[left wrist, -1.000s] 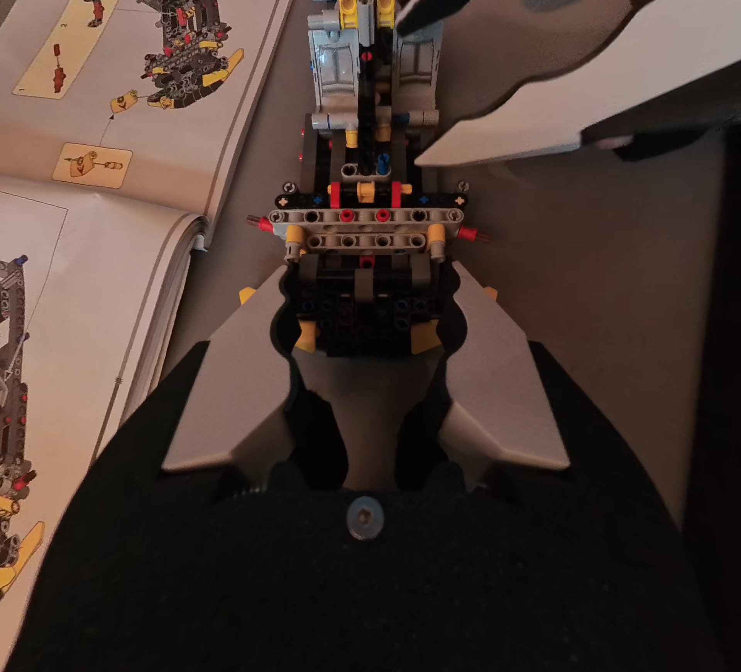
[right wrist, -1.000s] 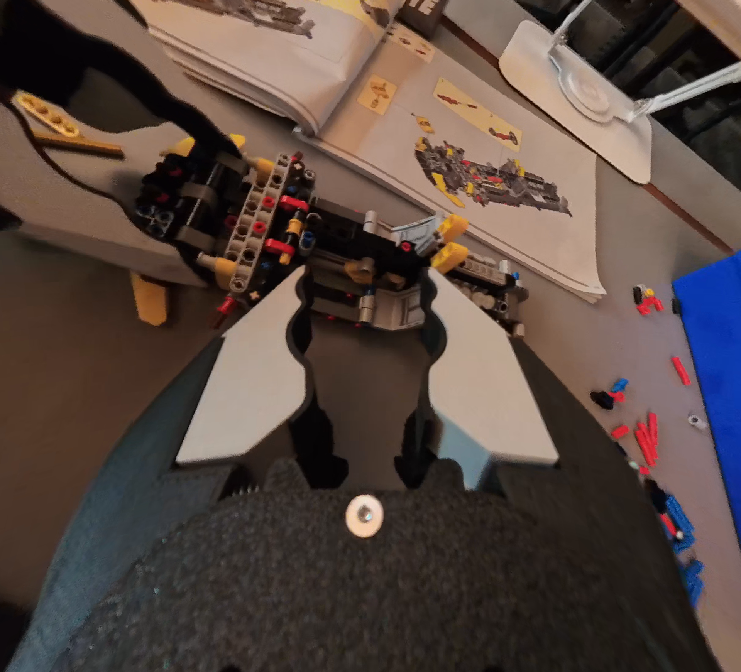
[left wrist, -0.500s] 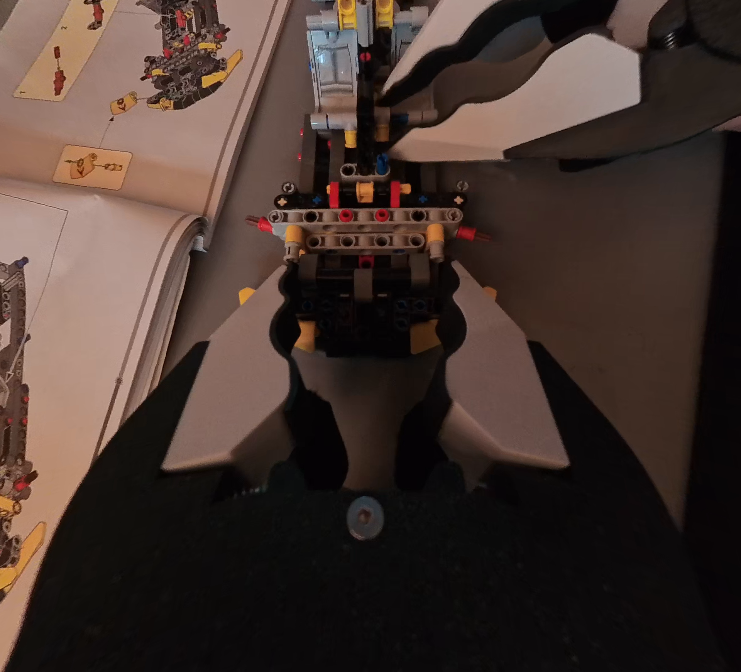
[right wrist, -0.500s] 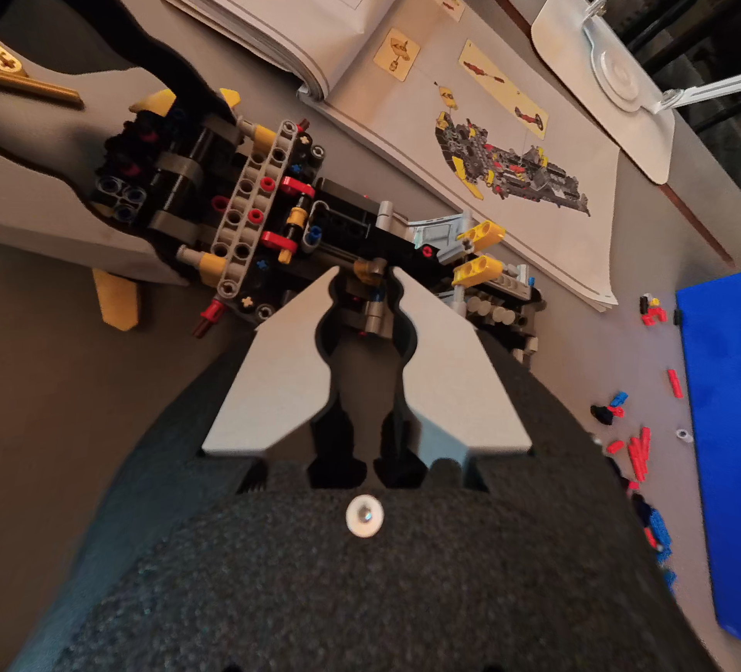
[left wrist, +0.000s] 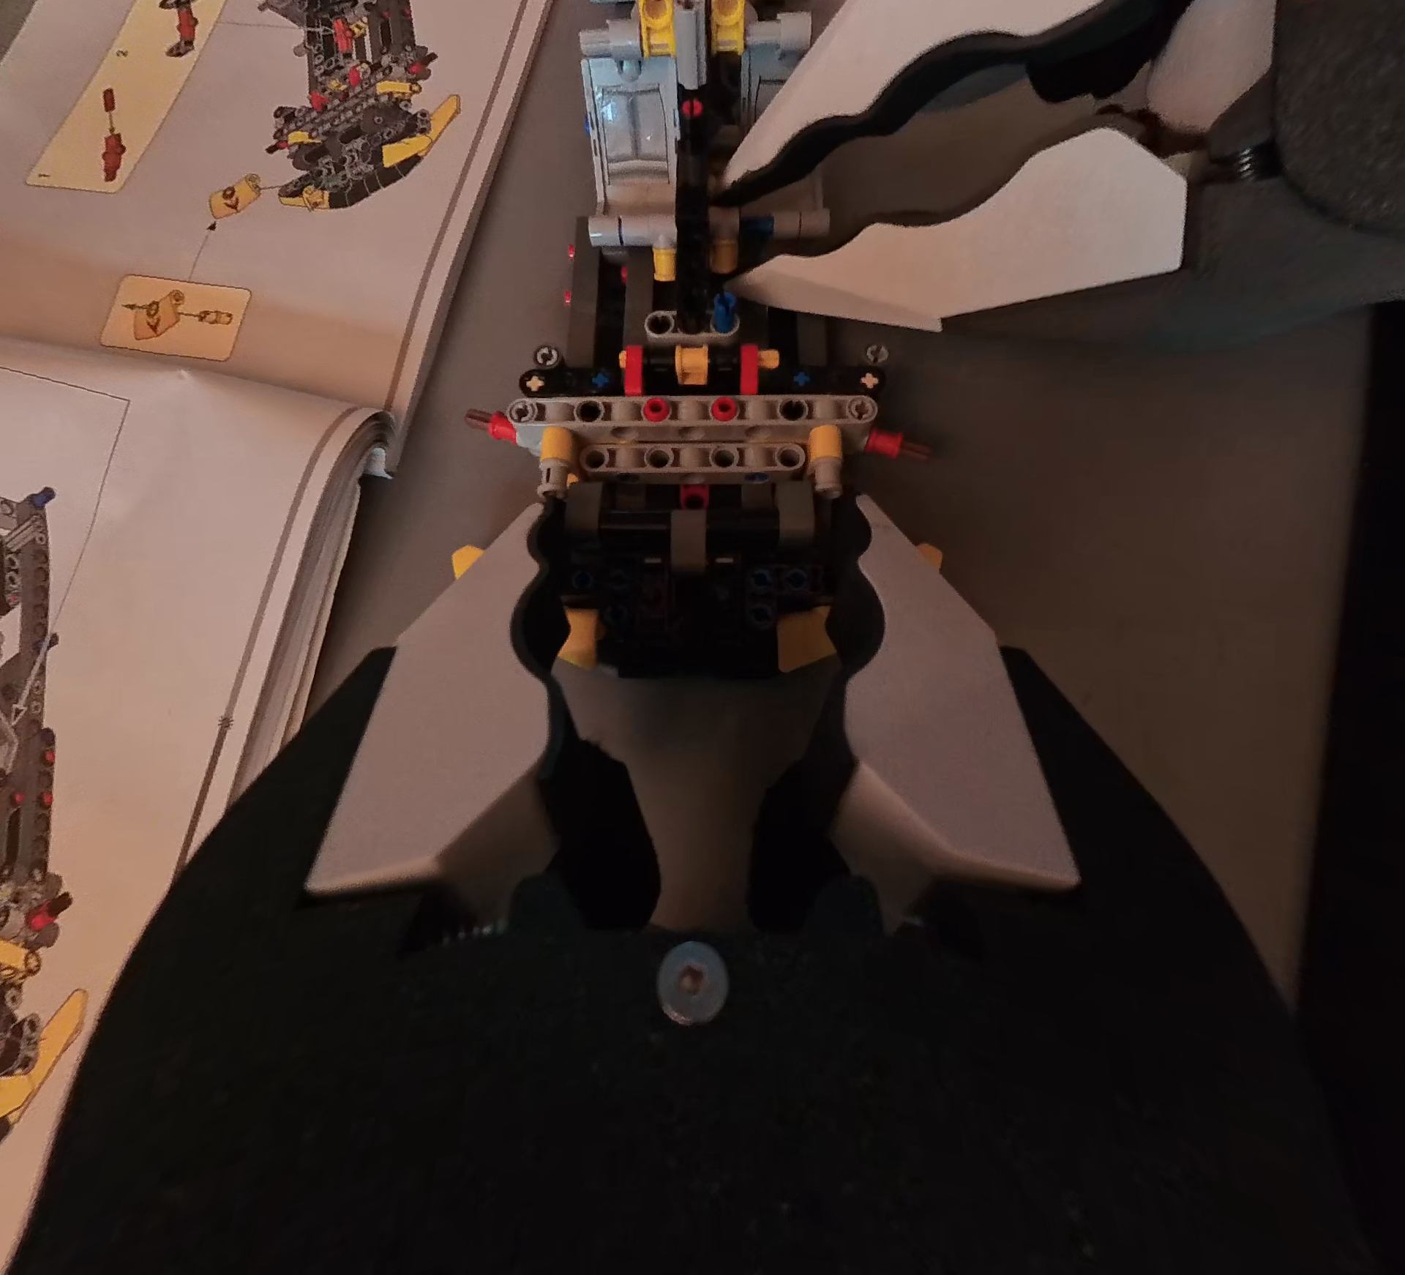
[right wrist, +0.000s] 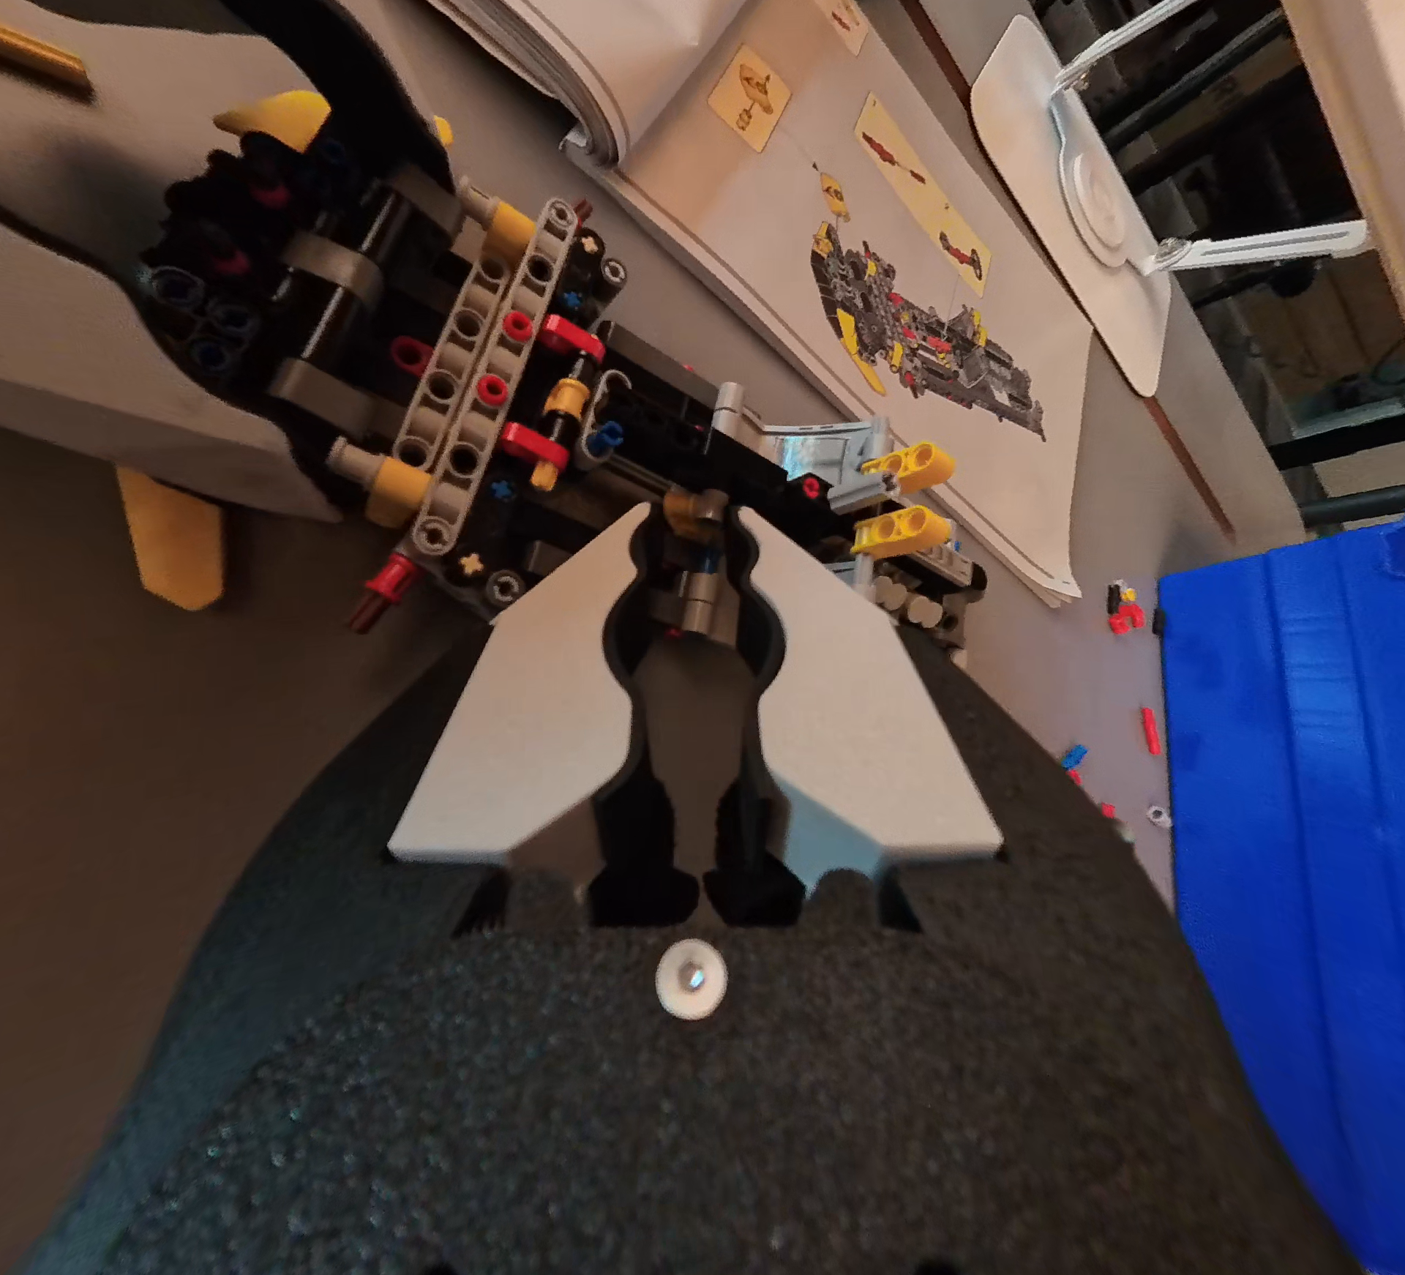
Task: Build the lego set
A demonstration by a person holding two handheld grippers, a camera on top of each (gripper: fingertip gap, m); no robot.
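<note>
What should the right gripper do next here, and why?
Probably close the last bit and press the small grey-and-yellow connector inward. The right gripper brackets it at the model's side with jaws narrowed but seemingly not clamped, while the left gripper grips the model's black end, bracing it.
</note>
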